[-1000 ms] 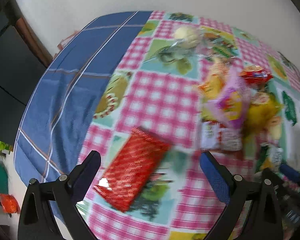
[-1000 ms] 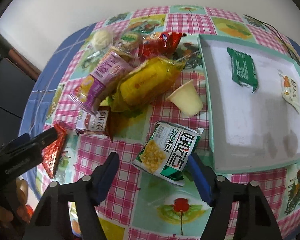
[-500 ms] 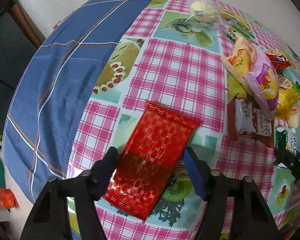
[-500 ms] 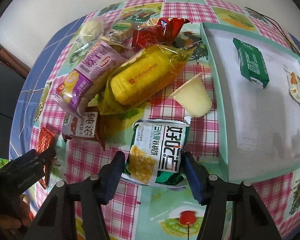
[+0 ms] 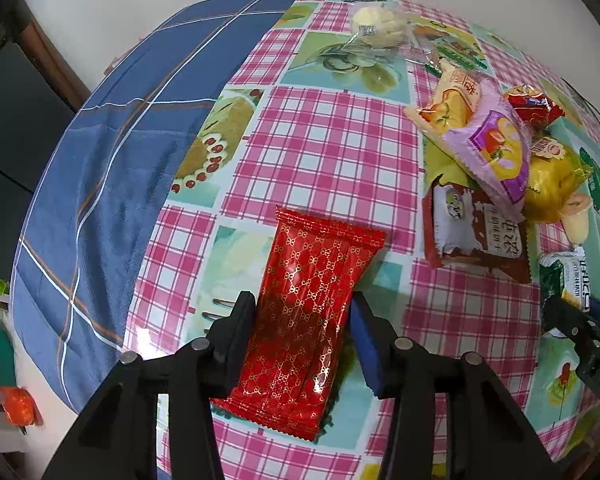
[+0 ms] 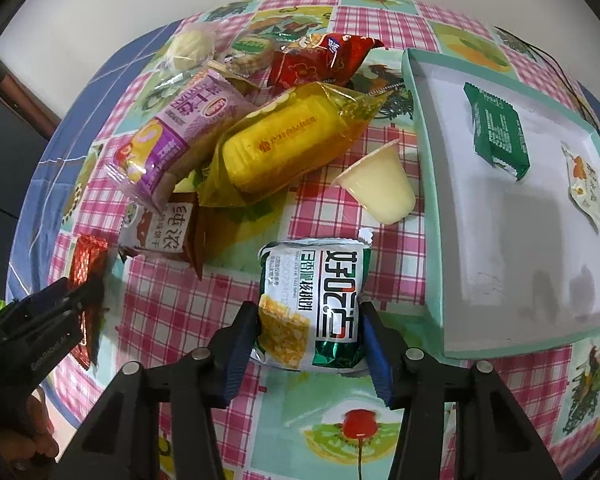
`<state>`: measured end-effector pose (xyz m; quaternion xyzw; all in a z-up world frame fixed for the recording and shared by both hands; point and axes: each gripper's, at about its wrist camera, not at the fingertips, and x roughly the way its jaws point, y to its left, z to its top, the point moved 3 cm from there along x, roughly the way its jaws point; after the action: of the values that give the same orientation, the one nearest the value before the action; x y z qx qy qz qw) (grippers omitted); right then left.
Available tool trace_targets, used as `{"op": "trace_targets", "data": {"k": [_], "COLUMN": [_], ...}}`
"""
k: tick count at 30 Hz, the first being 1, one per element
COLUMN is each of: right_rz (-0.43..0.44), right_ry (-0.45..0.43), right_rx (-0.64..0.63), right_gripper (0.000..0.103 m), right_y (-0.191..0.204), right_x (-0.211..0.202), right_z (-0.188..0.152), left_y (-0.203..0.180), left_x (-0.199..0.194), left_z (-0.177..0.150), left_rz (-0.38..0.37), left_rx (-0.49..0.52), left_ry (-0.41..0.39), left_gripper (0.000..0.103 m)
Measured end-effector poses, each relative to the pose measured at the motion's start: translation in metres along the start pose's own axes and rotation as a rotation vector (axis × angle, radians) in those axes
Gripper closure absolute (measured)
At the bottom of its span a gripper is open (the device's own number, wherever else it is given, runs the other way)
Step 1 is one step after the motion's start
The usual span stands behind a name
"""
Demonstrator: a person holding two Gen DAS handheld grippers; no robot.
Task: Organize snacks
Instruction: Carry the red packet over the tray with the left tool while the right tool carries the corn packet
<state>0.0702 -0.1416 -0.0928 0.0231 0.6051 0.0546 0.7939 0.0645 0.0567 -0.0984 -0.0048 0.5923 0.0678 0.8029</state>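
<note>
A red gold-patterned snack packet lies flat on the checked tablecloth; my left gripper has closed on its sides, both pads touching it. It also shows in the right wrist view. A green-and-white corn snack packet lies near the tray; my right gripper has closed on its near end, both pads touching it. A pile of snacks sits behind: a purple packet, a yellow biscuit packet, a brown packet, a red packet and a jelly cup.
A teal-rimmed white tray at right holds a green packet and a small white sachet. A clear-wrapped pastry lies at the far side. A blue cloth covers the table's left edge.
Both grippers moved forward and closed: the left onto the red packet, the right onto the green-and-white corn packet.
</note>
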Motion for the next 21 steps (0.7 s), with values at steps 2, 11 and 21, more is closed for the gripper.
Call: {"op": "trace_targets", "data": {"k": [2, 11, 21], "right_rz": [0.004, 0.053, 0.102], "right_ry": [0.005, -0.003, -0.061], "right_rx": [0.001, 0.016, 0.037], "right_gripper": [0.05, 0.05, 0.05], "right_y": [0.0, -0.006, -0.019], "right_x": [-0.001, -0.017, -0.047], "right_z": [-0.001, -0.006, -0.004], "left_y": [-0.004, -0.002, -0.029], "left_x": [-0.003, -0.033, -0.08], "left_z": [-0.002, 0.002, 0.019], "left_rz": [-0.006, -0.047, -0.091], "left_rx": [-0.004, -0.026, 0.001], "left_ry": [-0.004, -0.029, -0.096], "left_gripper": [0.055, 0.055, 0.055]}}
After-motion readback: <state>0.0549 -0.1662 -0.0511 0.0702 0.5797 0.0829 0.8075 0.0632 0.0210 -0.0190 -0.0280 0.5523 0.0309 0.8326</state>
